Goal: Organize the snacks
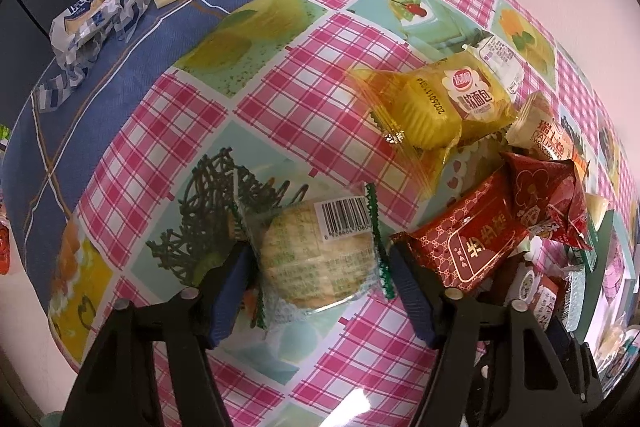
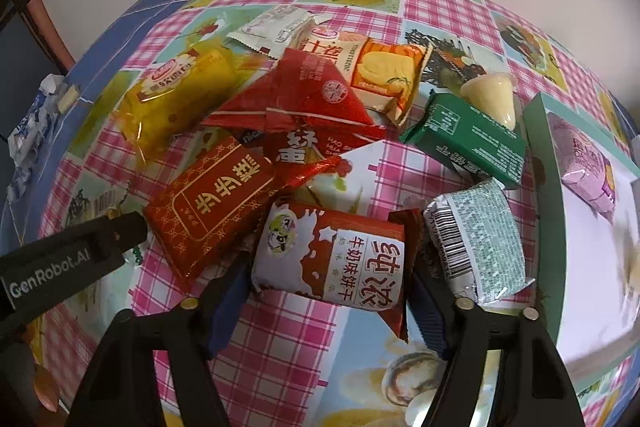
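"GenRobot.AI" lettering (image 2: 48, 269) on left claw (image 1: 316, 263) beside red snack packet (image 2: 208, 207).

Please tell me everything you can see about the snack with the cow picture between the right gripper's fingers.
The cow snack is a pillow-shaped packet of glossy film, white and brown-red, with a cartoon cow, milk splashes and Chinese writing. It looks sealed and full. It lies flat on the checked tablecloth, front side up, with crimped ends. The right hand-held gripper brackets it; whether the fingers press it, I cannot tell. A red packet lies close at its left and a grey-green packet at its right.
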A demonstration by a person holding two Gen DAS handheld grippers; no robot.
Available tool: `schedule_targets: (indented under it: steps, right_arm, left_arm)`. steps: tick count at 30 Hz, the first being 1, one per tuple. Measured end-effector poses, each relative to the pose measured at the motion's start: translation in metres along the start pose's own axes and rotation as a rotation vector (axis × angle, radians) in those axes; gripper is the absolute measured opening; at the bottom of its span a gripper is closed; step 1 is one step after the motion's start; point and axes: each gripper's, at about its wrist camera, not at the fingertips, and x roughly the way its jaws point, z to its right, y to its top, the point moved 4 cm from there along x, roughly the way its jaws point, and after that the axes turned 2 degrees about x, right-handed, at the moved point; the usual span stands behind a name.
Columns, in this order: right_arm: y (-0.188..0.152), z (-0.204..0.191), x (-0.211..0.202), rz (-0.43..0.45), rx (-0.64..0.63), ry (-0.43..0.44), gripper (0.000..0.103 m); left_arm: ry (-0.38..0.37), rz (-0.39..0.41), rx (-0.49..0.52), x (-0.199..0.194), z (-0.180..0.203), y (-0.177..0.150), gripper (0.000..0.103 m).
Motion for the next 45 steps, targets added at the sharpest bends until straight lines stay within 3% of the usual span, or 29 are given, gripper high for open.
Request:
schedule_targets:
  steps: [8,18,30,45]
  right_arm:
    - [0.004,0.012,-0.003,-0.007,0.047,0.024,0.068]
    - [0.015,0.026,-0.038,0.039,0.121,0.088,0.068]
    - [0.009,0.040,-0.057,0.027,0.168,0.075,0.068]
    - [0.007,0.060,-0.068,0.026,0.215,0.079,0.068]
  left_arm:
    - [-0.002,0.004,-0.004,-0.002,0.002,-0.001,0.063]
    - [-0.025,0.018,-0.004,-0.015,0.003,0.000,0.061]
    - [-0.111,0.054,-0.036,-0.040,-0.004,0.002,0.058]
    - [-0.125,0.099,0.002,-0.063,0.013,-0.005,0.058]
